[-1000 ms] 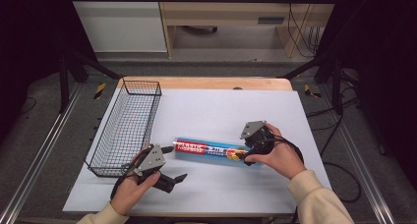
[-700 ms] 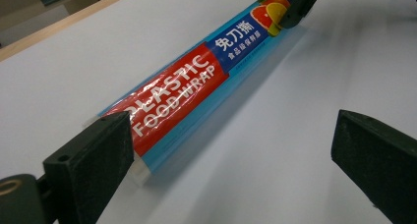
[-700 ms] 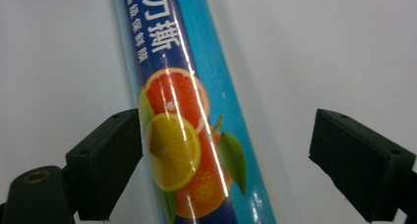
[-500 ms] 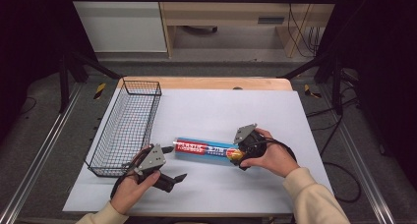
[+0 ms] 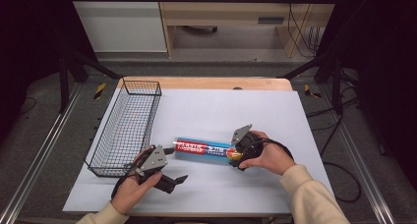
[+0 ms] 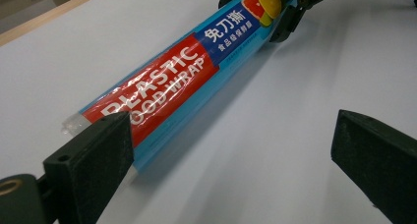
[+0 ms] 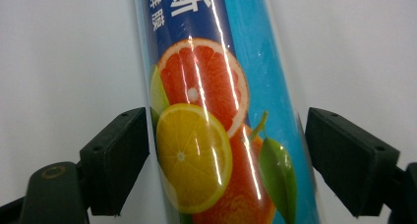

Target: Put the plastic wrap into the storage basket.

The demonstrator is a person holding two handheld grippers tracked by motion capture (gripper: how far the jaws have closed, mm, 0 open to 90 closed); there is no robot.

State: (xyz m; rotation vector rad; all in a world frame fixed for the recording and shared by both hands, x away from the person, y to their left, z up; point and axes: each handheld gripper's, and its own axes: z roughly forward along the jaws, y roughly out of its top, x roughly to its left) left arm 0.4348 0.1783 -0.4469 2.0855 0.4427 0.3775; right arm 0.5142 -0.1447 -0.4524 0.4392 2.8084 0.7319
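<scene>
Blue roll: plastic wrap roll [image 5: 206, 149] lies flat on my white table [image 5: 275, 111].
Right gripper [image 5: 237, 154]: jaws closing, straddling its fruit-printed end, pads apparently not yet pressing.
Left gripper [image 5: 174, 180]: spread, empty.

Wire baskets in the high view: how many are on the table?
1. The wire basket stands at the left side of the table, beside the plastic wrap roll and just beyond the left gripper. No other basket is visible.

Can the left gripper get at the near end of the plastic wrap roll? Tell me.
Probably yes: the left gripper stands open, bare table between it and the plastic wrap roll; the right gripper straddles the far end.
</scene>
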